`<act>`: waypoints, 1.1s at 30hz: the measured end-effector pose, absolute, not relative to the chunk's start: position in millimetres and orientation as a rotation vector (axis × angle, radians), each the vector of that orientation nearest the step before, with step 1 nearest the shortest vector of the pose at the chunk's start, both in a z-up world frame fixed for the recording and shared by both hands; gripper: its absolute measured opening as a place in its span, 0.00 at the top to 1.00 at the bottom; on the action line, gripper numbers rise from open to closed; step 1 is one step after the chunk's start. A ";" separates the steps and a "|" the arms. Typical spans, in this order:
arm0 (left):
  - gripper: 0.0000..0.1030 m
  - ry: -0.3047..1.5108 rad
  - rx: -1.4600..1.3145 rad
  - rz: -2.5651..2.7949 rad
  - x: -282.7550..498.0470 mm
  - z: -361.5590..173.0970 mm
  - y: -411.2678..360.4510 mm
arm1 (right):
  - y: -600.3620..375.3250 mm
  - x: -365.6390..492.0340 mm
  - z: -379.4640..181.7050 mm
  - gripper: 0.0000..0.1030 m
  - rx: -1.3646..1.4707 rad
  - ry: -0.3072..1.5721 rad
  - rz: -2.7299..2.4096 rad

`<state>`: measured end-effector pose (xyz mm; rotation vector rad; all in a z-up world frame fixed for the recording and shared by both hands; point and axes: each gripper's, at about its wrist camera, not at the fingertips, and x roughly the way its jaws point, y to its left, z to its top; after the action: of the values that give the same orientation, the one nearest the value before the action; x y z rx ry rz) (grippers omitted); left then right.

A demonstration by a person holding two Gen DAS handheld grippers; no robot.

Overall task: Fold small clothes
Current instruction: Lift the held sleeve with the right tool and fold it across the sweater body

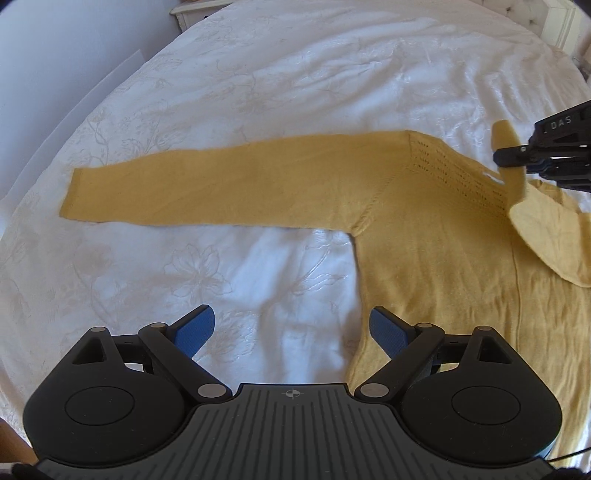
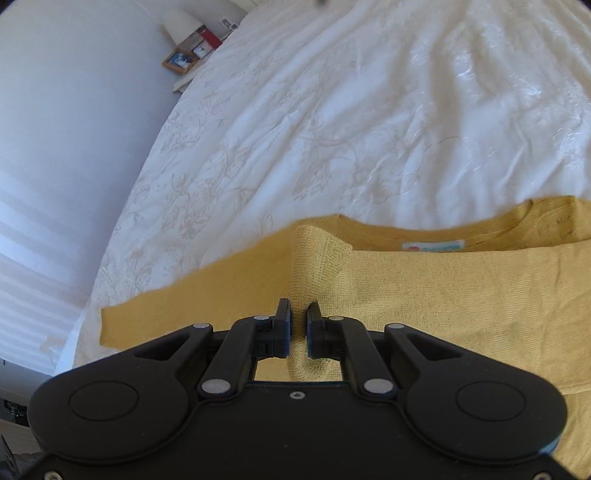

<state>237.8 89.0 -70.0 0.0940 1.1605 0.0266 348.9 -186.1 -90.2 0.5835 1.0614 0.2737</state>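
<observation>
A mustard-yellow knit sweater (image 1: 436,258) lies flat on the white bedspread (image 1: 295,74). Its left sleeve (image 1: 207,192) stretches straight out to the left. My left gripper (image 1: 291,328) hovers open over the bedspread just left of the sweater's side hem, holding nothing. My right gripper (image 1: 513,162) appears at the right edge of the left wrist view, shut on the cuff of the other sleeve (image 1: 509,147), which is folded across the chest. In the right wrist view the right gripper (image 2: 298,332) pinches that cuff (image 2: 314,266) above the sweater body (image 2: 461,295), near the neck label (image 2: 432,245).
The bedspread's left edge (image 1: 92,103) drops off toward a pale wall. A bedside shelf with framed pictures (image 2: 192,55) stands beyond the bed's far corner. A white headboard or furniture piece (image 1: 554,26) sits at the far right.
</observation>
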 end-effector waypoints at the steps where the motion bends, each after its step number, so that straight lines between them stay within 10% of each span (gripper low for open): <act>1: 0.11 1.165 0.089 0.033 238.2 -71.3 92.8 | -175.1 351.7 -96.5 0.86 0.572 1.076 0.276; 9: 0.11 1.203 0.043 0.060 241.9 -81.0 110.7 | -128.3 355.7 -128.5 0.72 0.511 1.134 0.291; 12: 0.12 1.191 0.036 0.068 244.6 -81.9 108.6 | -125.4 350.6 -126.0 0.37 0.496 1.103 0.300; 21: 0.12 1.137 0.066 -0.046 268.9 -88.3 70.4 | -149.7 303.5 -109.9 0.04 0.303 1.048 0.134; 33: 0.12 1.094 0.194 -0.135 309.0 -125.1 -19.1 | -217.1 226.4 -154.5 0.01 0.273 1.203 -0.115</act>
<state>309.0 -19.1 -125.1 0.1938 1.0936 -0.1355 226.4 -217.1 -154.5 0.2729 1.2028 -0.1149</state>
